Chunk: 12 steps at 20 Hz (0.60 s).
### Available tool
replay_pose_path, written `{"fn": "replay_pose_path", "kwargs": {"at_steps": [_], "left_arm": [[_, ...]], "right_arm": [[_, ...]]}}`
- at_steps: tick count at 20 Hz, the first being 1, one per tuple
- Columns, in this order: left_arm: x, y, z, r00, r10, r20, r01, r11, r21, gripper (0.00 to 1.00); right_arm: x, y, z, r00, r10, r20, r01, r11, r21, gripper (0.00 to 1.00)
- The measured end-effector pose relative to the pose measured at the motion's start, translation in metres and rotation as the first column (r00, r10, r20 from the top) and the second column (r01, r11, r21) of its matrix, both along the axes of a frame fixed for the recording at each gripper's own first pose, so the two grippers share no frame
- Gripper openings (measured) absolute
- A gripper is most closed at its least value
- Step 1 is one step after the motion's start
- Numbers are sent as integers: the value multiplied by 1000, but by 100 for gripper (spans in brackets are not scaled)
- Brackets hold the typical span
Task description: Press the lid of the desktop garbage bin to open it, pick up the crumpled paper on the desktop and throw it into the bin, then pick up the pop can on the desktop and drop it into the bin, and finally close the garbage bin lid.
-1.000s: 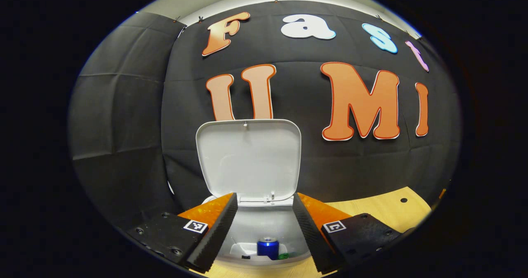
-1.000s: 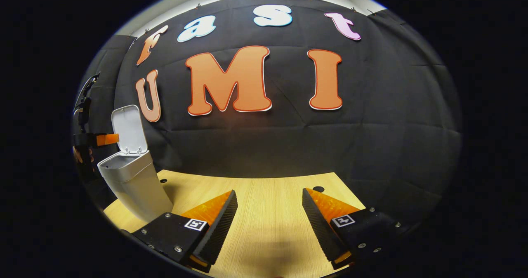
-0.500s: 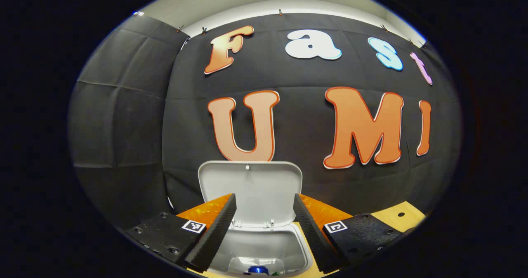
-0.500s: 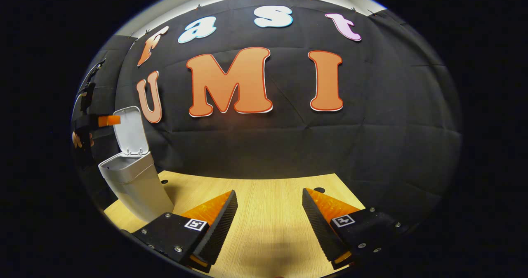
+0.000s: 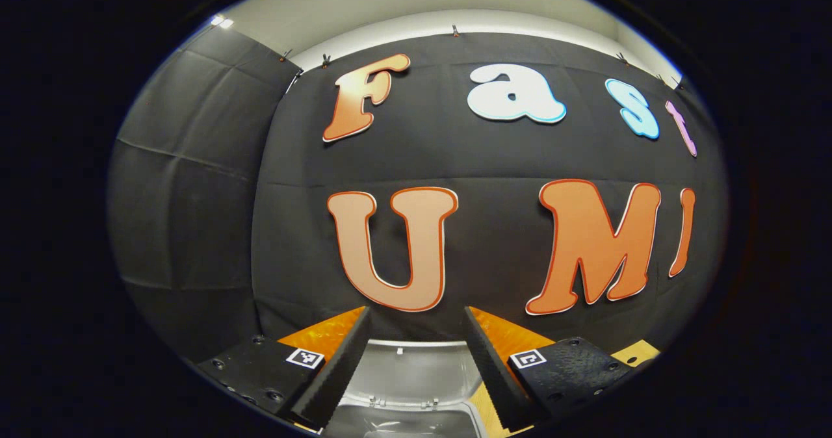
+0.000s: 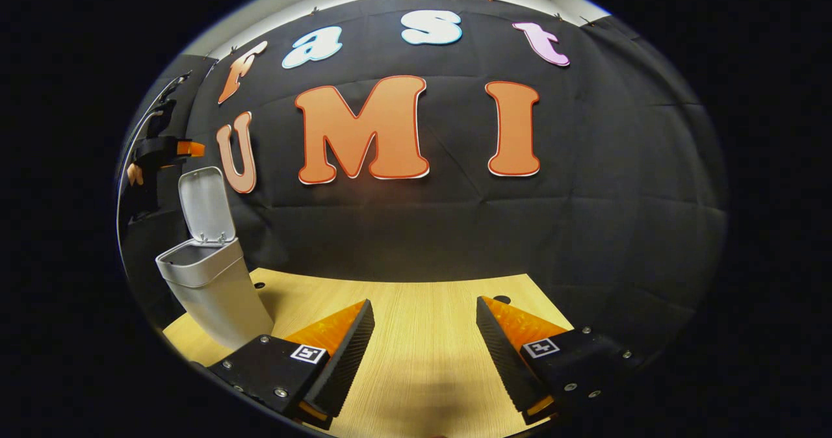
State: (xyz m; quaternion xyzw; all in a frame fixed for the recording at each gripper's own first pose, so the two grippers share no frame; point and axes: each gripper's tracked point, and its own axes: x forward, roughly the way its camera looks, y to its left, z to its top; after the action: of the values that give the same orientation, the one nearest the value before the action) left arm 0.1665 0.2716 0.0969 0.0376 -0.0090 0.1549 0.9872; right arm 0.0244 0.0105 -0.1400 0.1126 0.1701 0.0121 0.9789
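At nine o'clock in the right gripper view, one garbage bin (image 6: 211,292) stands on the far left part of the tabletop (image 6: 422,334): a pale grey, smooth plastic body with rounded corners, tapering toward its base and leaning in the fisheye. Its single lid (image 6: 203,204), a flat rounded rectangle with a raised rim, stands upright on two small hinges at the rear edge, leaving the mouth open. In the left gripper view the same lid (image 5: 411,373) sits at six o'clock, seen from its inner face, with the bin's rim (image 5: 403,412) just below it at the picture's bottom edge; the bin's contents cannot be made out. The left gripper (image 5: 413,360) is held above the bin, its two wedge-shaped fingers with ribbed inner faces spread apart and holding nothing, the lid framed between them. That gripper also appears at ten o'clock in the right gripper view (image 6: 170,151), above the lid's top edge and apart from it, held by a hand (image 6: 135,175). The right gripper (image 6: 424,353) hangs over bare tabletop at six o'clock, two fingers parted, nothing between them. The tabletop is light wood-grain laminate with two small dark round holes (image 6: 501,299), one near the bin and one at the right.
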Motion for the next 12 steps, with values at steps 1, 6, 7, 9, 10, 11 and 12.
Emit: {"fn": "replay_pose_path", "kwargs": {"at_steps": [1, 6, 7, 9, 10, 11, 12], "left_arm": [[8, 2, 2, 1000, -3, -12, 3, 1000, 0, 88], [45, 16, -28, 993, -13, -117, 14, 1000, 8, 88], [48, 17, -34, 990, -13, -141, 13, 1000, 1, 88], [54, 20, -49, 980, -15, -199, 13, 1000, -10, 89], [54, 20, -56, 972, -18, -234, 14, 1000, -15, 88], [51, 20, -52, 975, -19, -222, 15, 1000, -19, 88], [47, 18, -54, 971, -23, -237, 16, 999, -28, 88]], "right_arm": [[0, 0, 0, 1000, -2, 0, 2, 1000, -2, 94], [-5, 0, 0, 1000, -1, 0, 1, 1000, -4, 94], [-5, 0, 0, 1000, 0, -2, 0, 1000, -3, 94], [-6, 1, 0, 1000, 1, -2, -1, 1000, -2, 94], [-5, 0, 1, 1000, 0, 1, 0, 1000, -4, 94], [-5, 0, 2, 1000, 0, 4, 0, 1000, -4, 94], [-5, 0, 2, 1000, -2, 5, 2, 1000, -3, 94]]}}
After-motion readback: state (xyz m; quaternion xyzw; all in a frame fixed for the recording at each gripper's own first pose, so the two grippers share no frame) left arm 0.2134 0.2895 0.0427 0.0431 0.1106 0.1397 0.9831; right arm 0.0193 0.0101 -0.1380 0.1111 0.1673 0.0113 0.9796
